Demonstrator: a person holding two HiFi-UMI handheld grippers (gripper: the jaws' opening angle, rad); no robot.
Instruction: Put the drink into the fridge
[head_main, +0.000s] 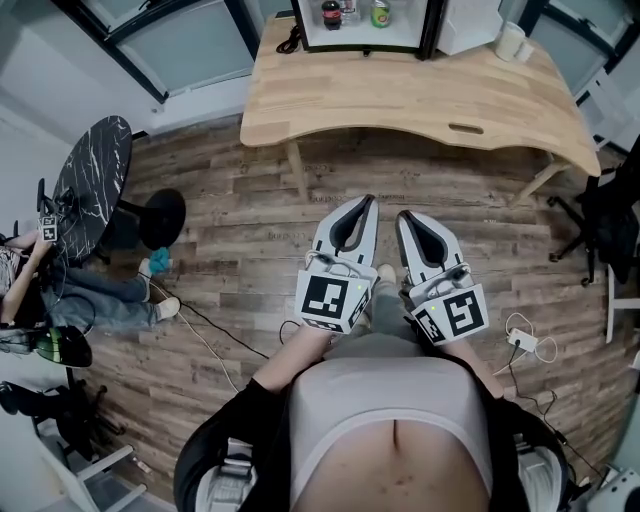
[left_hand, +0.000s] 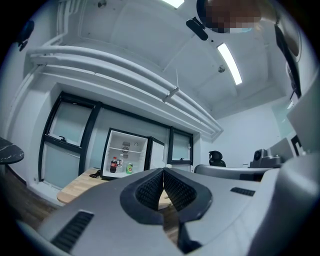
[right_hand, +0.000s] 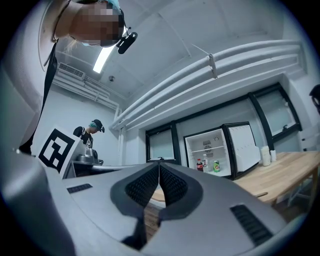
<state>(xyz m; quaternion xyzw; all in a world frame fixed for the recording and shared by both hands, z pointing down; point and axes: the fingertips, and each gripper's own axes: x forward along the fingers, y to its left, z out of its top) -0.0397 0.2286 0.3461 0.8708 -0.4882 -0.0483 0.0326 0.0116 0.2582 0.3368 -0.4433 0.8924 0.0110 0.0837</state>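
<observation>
An open mini fridge (head_main: 432, 30) stands on the wooden desk (head_main: 420, 100) far ahead. Inside it are a cola bottle (head_main: 331, 14), a clear bottle and a green can (head_main: 381, 13). The same fridge (left_hand: 125, 157) with the cola bottle (left_hand: 114, 165) shows in the left gripper view. In the right gripper view the fridge (right_hand: 207, 155) holds the green can (right_hand: 216, 166). My left gripper (head_main: 358, 205) and right gripper (head_main: 408, 218) are held close to my body, over the floor, well short of the desk. Both are shut with nothing between the jaws, as seen at the left gripper (left_hand: 163, 172) and the right gripper (right_hand: 159, 167).
The fridge door (right_hand: 242, 147) hangs open to the right, with white cups (head_main: 510, 40) beside it. A round black table (head_main: 92, 185) and a seated person (head_main: 90, 295) are at the left. An office chair (head_main: 610, 215) and a floor power strip (head_main: 522, 340) are at the right.
</observation>
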